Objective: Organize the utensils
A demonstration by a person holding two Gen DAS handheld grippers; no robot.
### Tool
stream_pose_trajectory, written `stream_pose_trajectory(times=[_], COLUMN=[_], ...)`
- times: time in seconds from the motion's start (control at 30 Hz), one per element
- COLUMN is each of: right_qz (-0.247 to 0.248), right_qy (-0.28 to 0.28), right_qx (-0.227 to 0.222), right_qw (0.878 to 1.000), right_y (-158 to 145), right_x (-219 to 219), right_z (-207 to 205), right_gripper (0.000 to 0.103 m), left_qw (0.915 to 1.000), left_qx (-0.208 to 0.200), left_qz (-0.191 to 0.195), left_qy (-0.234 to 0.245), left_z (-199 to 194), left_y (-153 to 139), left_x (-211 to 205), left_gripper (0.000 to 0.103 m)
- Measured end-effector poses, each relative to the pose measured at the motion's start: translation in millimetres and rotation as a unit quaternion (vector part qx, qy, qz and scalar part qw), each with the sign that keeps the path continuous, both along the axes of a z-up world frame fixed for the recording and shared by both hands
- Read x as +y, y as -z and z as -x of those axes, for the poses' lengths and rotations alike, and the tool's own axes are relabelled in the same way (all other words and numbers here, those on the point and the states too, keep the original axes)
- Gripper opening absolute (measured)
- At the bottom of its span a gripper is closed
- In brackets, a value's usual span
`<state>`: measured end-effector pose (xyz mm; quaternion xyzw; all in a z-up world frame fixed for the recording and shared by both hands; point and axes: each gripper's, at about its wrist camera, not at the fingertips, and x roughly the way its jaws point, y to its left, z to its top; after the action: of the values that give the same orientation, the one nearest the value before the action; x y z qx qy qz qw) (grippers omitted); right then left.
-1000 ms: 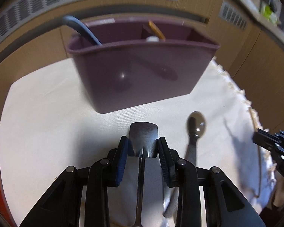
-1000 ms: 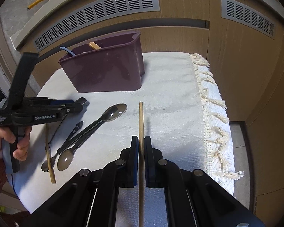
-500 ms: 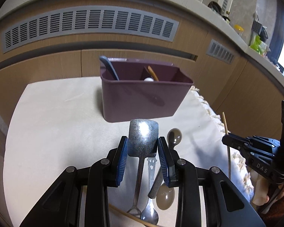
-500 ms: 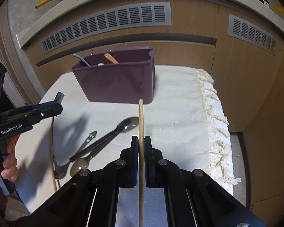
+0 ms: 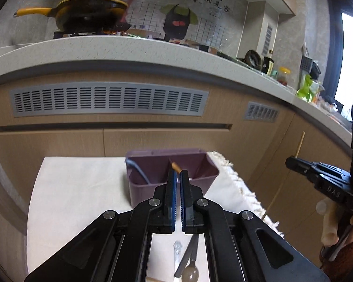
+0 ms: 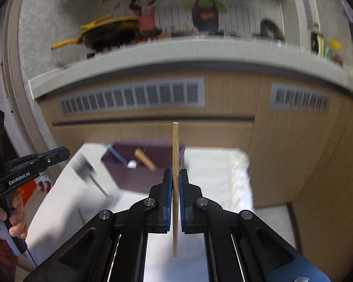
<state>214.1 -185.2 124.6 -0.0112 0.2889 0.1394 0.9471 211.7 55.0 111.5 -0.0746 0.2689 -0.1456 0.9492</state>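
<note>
Kitchen counter behind; right jaws pinch chopstick (image 6: 175, 164) upright; left jaws just snapped together, empty.

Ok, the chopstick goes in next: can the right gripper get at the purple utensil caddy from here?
Probably yes: shut on the chopstick, the right gripper faces the purple utensil caddy, with nothing between them.

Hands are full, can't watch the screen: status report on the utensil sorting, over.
Left gripper: jaws just closed, nothing between them. Right gripper: jaws shut on wooden chopstick, upright. Purple utensil caddy ahead. Flat metal utensil blurred beside left gripper, ungripped.
</note>
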Motion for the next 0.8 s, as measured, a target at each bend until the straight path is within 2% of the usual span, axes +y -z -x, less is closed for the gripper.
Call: stream_pose_trajectory(times=[0.17, 0.37, 0.5, 0.6, 0.63, 0.7, 0.8], right_qz=[0.005, -0.009, -0.024, -0.029, -0.029, -0.03, -0.037], right_qy=[-0.002, -0.011, -0.019, -0.022, -0.022, -0.021, -0.018], right_qx=[-0.013, 0.017, 0.034, 0.042, 0.045, 0.052, 0.062], right_qw=[1.0, 1.0, 0.999, 0.998, 0.998, 0.998, 0.997], right_y=[-12.5, 2.0, 13.5, 22.0, 24.5, 30.3, 37.8], right_x=[-5.8, -13.5, -18.0, -19.2, -19.2, -20.2, -24.4], right_z=[0.4, -4.1, -5.5, -8.6, -10.0, -12.1, -13.7], right_gripper=[0.004, 0.004, 0.004, 0.004, 0.004, 0.004, 0.004], left_qw=[0.9998, 0.9978, 0.9957, 0.9918, 0.9899, 0.9857, 0.9776], left_qx=[0.018, 0.06, 0.087, 0.126, 0.14, 0.165, 0.209], left_qz=[-0.003, 0.027, 0.031, 0.017, 0.014, 0.018, 0.014], left_qy=[0.003, 0.003, 0.004, 0.014, 0.02, 0.028, 0.015], left_z=[-5.8, -3.1, -5.1, -13.7, -16.7, -22.0, -25.7], left_y=[7.6, 36.2, 52.1, 69.7, 76.6, 91.0, 111.8], left_x=[-3.5, -1.0, 1.5, -2.5, -4.7, -7.8, -13.7], left_gripper=[0.003, 0.004, 0.005, 0.013, 0.019, 0.025, 0.033])
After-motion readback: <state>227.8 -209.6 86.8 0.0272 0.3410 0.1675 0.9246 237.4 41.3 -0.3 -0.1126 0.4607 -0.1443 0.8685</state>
